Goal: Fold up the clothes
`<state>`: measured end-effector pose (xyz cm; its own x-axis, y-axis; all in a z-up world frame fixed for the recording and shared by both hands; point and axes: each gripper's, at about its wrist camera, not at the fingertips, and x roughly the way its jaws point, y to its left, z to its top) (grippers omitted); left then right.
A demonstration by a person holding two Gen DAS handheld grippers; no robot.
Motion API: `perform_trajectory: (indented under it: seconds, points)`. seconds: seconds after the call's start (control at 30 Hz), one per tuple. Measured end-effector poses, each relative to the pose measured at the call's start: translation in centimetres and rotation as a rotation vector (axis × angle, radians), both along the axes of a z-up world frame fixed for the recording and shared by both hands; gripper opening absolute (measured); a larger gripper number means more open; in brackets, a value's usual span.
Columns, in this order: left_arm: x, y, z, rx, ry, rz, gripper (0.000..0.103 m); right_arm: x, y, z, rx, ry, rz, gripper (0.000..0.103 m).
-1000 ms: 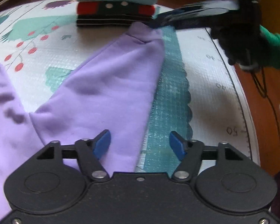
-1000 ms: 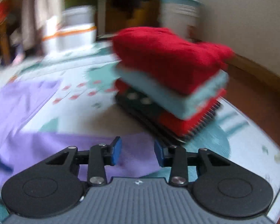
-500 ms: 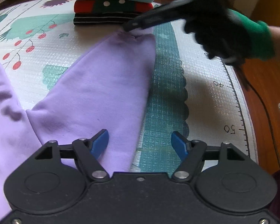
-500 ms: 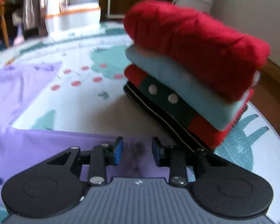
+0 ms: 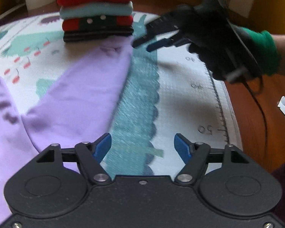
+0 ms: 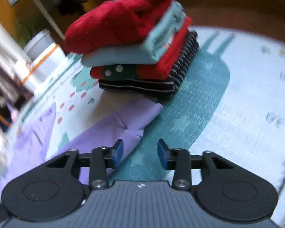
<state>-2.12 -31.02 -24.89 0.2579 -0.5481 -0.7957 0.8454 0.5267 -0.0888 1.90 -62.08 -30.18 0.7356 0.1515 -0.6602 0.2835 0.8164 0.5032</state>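
- Play mat [image 5: 180, 102]: pale printed surface carrying all the clothes, with a teal scalloped band down its middle, red berry motifs toward its left side and a ruler scale with numerals along its right edge; brown floor shows beyond that edge.
- Lilac garment [image 5: 81, 98]: spread flat over the left half of the mat. One long part runs up toward the far edge, its hemmed end lying just in front of the folded stack, apparently touching its base. The right border follows the teal band.
- Folded stack [image 5: 96, 11]: four folded pieces near the far edge of the mat; from the bottom, black with white stripes, red with a dark green panel and white dots, pale teal, red knit on top.
- Left gripper [image 5: 142, 146]: blue pads set wide apart, nothing between them. It hangs over the near edge, with the left pad above the lilac border and the right pad above pale mat.
- Right gripper [image 6: 140, 153]: jaws have just been opening and stand moderately parted with nothing between them; only teal band shows in the gap, the left pad just beside the lilac hem corner. A black-gloved hand [image 5: 224, 57] with a green cuff holds it.
- White tub [image 6: 41, 60] with an orange band: off the mat beyond its far left corner.
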Motion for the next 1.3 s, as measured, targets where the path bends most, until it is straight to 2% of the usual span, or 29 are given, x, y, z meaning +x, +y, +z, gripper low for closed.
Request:
perform_trajectory:
  seconds: [0.07, 0.17, 0.37, 0.4, 0.43, 0.5, 0.57, 0.77, 0.8, 0.87, 1.1, 1.2, 1.27, 1.3]
  points:
    - [-0.5, -0.1, -0.2, 0.014, -0.006, 0.008, 0.072, 0.6, -0.6, -0.6, 0.083, 0.000, -0.040, 0.048]
    - [-0.4, -0.1, -0.4, 0.032, -0.021, 0.030, 0.071, 2.0, -0.8, -1.4, 0.133, 0.008, -0.060, 0.048]
    - [0.8, -0.8, -0.2, 0.045, -0.076, 0.046, 0.072, 3.5, -0.5, -1.8, 0.143, -0.014, -0.068, 0.047]
    - [1.0, -1.0, -0.2, 0.047, -0.088, 0.045, 0.072, 3.7, -0.6, -1.8, 0.149, -0.017, -0.071, 0.044]
    - [1.2, -1.3, -0.1, 0.049, -0.098, 0.046, 0.071, 3.9, -0.6, -1.9, 0.156, -0.020, -0.067, 0.031]
    - [1.8, -1.9, 0.0, 0.049, -0.108, 0.048, 0.071, 4.1, -0.8, -2.1, 0.169, -0.021, -0.058, 0.020]
    - [2.3, -2.4, 0.1, 0.050, -0.118, 0.050, 0.072, 4.0, -1.1, -2.1, 0.195, -0.035, -0.059, 0.015]
    - [4.0, -4.3, 0.9, 0.037, -0.154, 0.068, 0.072, 2.6, -1.0, 1.1, 0.220, -0.119, -0.031, 0.014]
    - [4.3, -4.6, 1.1, 0.031, -0.162, 0.073, 0.072, 2.4, -0.9, 1.8, 0.223, -0.130, -0.030, 0.010]
    - [4.7, -5.3, 1.8, 0.015, -0.182, 0.076, 0.072, 2.2, -0.6, 3.1, 0.235, -0.148, -0.024, 0.010]
    - [5.3, -8.2, 3.6, 0.011, -0.320, 0.103, 0.071, 2.7, 1.3, 6.5, 0.235, -0.167, 0.036, 0.010]
    - [5.3, -9.2, 3.9, 0.032, -0.395, 0.116, 0.060, 3.3, 1.5, 7.1, 0.291, -0.153, 0.080, 0.010]
    - [5.4, -9.6, 4.1, 0.052, -0.441, 0.133, 0.049, 3.4, 1.8, 7.8, 0.306, -0.164, 0.115, 0.010]
    - [5.5, -9.7, 4.1, 0.063, -0.462, 0.146, 0.048, 3.4, 1.9, 8.1, 0.314, -0.170, 0.132, 0.010]
